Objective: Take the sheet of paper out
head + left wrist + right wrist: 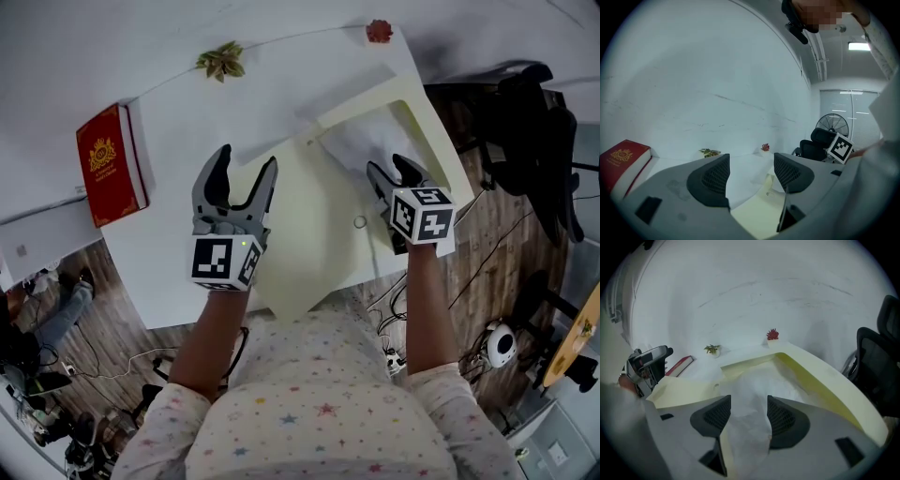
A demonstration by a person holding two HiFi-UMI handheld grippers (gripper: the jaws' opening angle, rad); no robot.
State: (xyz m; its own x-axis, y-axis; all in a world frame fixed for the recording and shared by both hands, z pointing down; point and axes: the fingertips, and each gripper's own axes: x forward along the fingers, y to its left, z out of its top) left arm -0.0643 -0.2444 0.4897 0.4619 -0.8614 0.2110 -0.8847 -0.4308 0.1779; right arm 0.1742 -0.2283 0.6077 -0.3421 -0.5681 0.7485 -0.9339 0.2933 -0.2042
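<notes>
Straddling the rumpled sheet of paper [754,383] in the cream folder [825,378] with right hand-held gripper [749,416] spread, left hand-held gripper [751,173] spread and empty.

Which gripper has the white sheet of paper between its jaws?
The right gripper: the crumpled white sheet of paper lies between its parted jaws, over the pale yellow folder. The left gripper has only air between its jaws.

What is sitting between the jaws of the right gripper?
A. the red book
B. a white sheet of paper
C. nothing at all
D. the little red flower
B: in the right gripper view, the white sheet of paper comes out of the cream folder and lies between the jaws of the right gripper, which stand apart.
</notes>
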